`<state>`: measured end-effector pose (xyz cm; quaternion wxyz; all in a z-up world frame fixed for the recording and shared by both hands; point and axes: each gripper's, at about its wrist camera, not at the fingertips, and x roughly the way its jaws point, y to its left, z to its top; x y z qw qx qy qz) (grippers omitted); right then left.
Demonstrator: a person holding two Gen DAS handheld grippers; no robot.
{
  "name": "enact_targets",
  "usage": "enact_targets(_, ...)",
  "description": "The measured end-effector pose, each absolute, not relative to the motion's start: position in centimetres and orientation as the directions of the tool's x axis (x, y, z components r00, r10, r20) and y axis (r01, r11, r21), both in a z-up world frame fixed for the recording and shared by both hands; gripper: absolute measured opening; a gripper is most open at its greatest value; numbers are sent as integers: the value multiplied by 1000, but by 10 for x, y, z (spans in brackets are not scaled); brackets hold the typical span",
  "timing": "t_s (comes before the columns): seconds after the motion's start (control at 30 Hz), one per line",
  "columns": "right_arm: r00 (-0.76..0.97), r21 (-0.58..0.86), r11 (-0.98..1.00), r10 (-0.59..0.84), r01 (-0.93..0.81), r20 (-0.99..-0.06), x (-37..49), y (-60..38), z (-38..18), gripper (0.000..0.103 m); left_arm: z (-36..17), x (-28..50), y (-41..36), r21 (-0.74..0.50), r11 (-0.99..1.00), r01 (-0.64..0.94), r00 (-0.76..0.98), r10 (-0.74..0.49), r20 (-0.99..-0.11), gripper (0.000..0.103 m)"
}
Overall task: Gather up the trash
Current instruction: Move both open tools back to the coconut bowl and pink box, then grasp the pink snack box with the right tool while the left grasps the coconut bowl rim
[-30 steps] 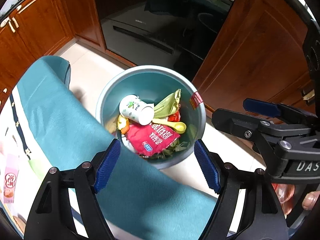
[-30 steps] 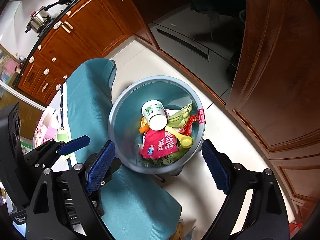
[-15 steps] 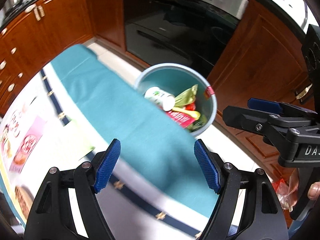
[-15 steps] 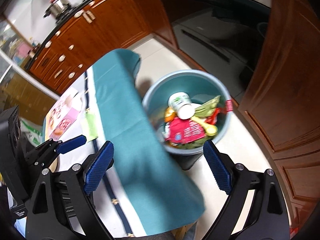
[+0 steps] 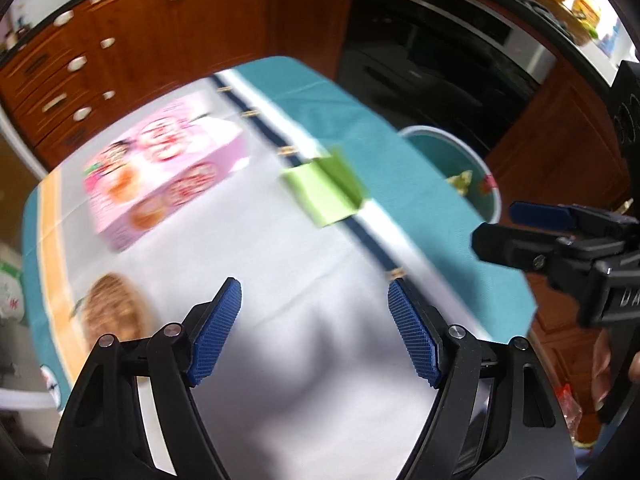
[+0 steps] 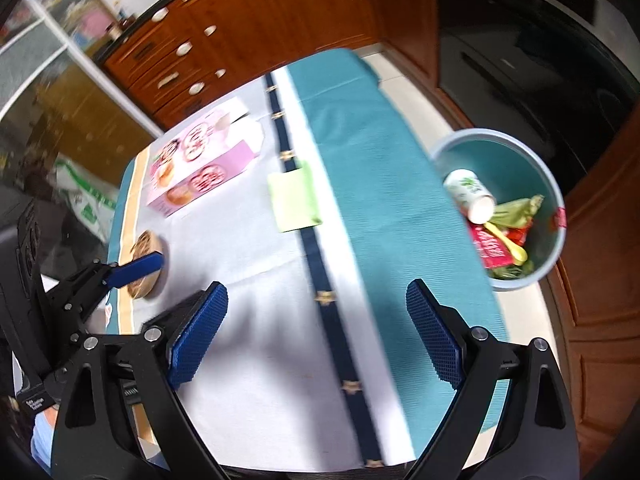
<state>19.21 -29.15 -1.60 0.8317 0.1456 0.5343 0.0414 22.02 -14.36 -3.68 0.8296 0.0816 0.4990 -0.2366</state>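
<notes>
Both grippers hang over a table point(image 6: 280, 320) with a white and teal cloth. My left gripper point(image 5: 313, 300) is open and holds nothing. My right gripper point(image 6: 316, 296) is also open and holds nothing; it shows at the right edge of the left wrist view point(image 5: 500, 228). Ahead of both lie a flat green paper point(image 5: 324, 188) point(image 6: 294, 196), a pink printed box point(image 5: 160, 168) point(image 6: 200, 168) and a round brown item point(image 5: 112, 308) point(image 6: 146, 252). The grey-blue trash bin point(image 6: 500, 148) point(image 5: 452, 148) stands on the floor beyond the table's right edge, with a white cup point(image 6: 470, 194), a red packet point(image 6: 490, 244) and a yellow spoon point(image 6: 508, 246) inside.
Wooden cabinets point(image 6: 248, 28) and a dark oven point(image 5: 432, 48) line the far side. A white bag with green print point(image 6: 88, 200) sits left of the table. A hand point(image 5: 600, 364) grips the right tool. The left gripper's fingers point(image 6: 136, 267) reach over the round brown item.
Both views have swung from above the bin back over the table. The bin slid to the right, and the box and green paper came into view. Both grippers stayed open.
</notes>
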Motion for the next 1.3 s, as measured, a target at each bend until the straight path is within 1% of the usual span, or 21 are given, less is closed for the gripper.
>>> enact_targets(0.33,352,257,965,255,-43,-901,216,-204,-24,87,-59,235,-10,-55,957,285,451,-185,-873,77)
enact_targets(0.43,321,251,965,262,-76,-910,222,-181,-32,87,-73,240,16,-46,970,237,447,-151,-882,77)
enact_targets(0.53,294,245,965,263,-96,-919,227,-165,-40,87,-87,247,35,-62,977,206,432,-147,-890,77)
enact_targets(0.73,262,238,966,256,-100,-931,238,-155,-52,87,-110,259,40,-101,972,214,394,-180,-901,77)
enact_targets(0.93,239,236,968,249,-82,-939,251,-159,-64,87,-125,269,33,-110,967,229,374,-191,-907,77)
enact_targets(0.97,235,237,968,249,-80,-940,254,-160,-65,87,-127,270,31,-106,967,231,376,-189,-907,79)
enact_targets(1.07,222,235,968,248,-85,-943,266,-162,-70,87,-127,272,24,-93,965,244,385,-184,-904,82)
enact_targets(1.3,266,261,959,281,-109,-922,313,-171,-61,87,-128,278,2,-91,954,287,386,-202,-900,83)
